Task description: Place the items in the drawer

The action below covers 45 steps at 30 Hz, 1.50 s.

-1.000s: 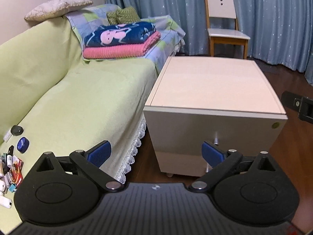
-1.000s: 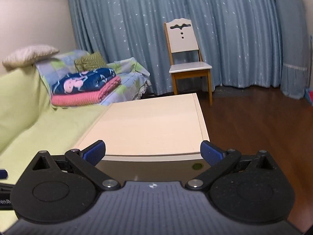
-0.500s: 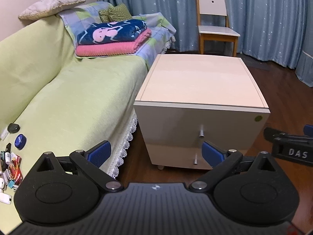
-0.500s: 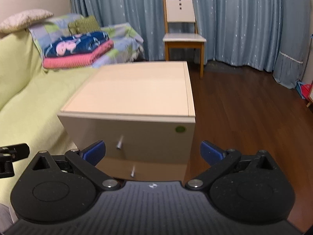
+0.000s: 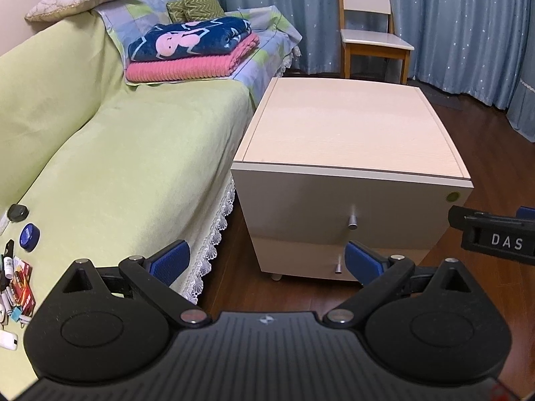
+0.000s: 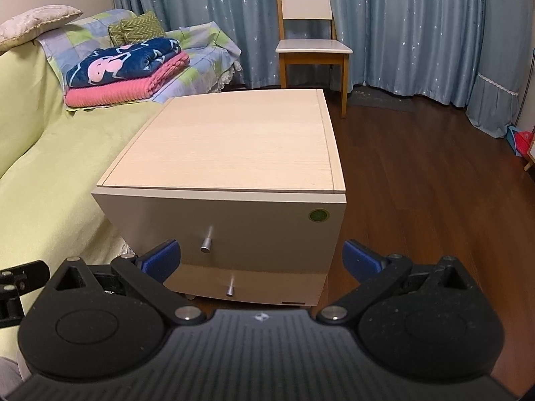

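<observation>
1. Pulled back and dipped since a second ago: cabinet (image 6: 220,180) front and both drawer knobs (image 6: 206,244) now visible, drawers closed.
2. Left gripper (image 5: 264,260) and right gripper (image 6: 260,260) jaws released, empty.
3. Small items (image 5: 16,274) lying on sofa (image 5: 133,153), outside drawer.

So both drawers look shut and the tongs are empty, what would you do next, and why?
Probably bring the right tongs forward to the upper drawer's knob and close on it. Both tongs are open and hold nothing, both drawers are shut, and that knob lies just ahead of the right pair. The small items wait on the sofa by the left tongs; they need an open drawer first.
</observation>
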Tool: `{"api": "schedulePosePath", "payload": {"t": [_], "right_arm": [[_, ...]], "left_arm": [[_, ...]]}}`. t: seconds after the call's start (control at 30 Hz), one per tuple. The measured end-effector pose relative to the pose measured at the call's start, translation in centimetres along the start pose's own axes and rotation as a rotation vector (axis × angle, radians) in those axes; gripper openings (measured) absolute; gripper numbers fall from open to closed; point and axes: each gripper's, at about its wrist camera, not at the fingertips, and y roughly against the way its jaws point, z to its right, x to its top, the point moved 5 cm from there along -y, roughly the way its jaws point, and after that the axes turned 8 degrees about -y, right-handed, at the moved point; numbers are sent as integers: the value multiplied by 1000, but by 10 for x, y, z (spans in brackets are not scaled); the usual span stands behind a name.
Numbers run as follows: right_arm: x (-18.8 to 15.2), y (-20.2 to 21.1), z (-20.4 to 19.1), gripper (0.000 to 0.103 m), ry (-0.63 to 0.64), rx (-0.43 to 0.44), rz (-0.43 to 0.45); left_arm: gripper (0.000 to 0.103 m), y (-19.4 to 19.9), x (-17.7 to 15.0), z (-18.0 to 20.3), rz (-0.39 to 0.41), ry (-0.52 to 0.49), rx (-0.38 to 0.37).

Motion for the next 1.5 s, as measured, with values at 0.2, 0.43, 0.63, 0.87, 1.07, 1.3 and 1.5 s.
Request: {"api": "schedulePosePath", "payload": {"t": [0.2, 0.43, 0.63, 0.87, 1.07, 1.3, 1.5], "right_arm": [[6, -23, -8, 102, -7, -10, -28], [10, -49, -16, 102, -12, -22, -54], [11, -67, -21, 102, -10, -36, -69], [8, -79, -25, 102, -2, -39, -90], [-7, -83, -29, 102, 8, -44, -113], [-22, -78, -30, 102, 18, -44, -126], [-28, -64, -29, 102, 28, -40, -109]], "left_arm": [[100, -21, 11, -7, -16, -8, -3], [100, -46, 22, -12, -39, -12, -12], [100, -64, 28, -14, -61, -13, -22], [100, -79, 26, -15, -85, -3, -34], [100, -85, 11, -17, -118, 1, -24], [100, -79, -11, -16, -138, -17, -21], [100, -68, -17, -17, -118, -6, -34]]}}
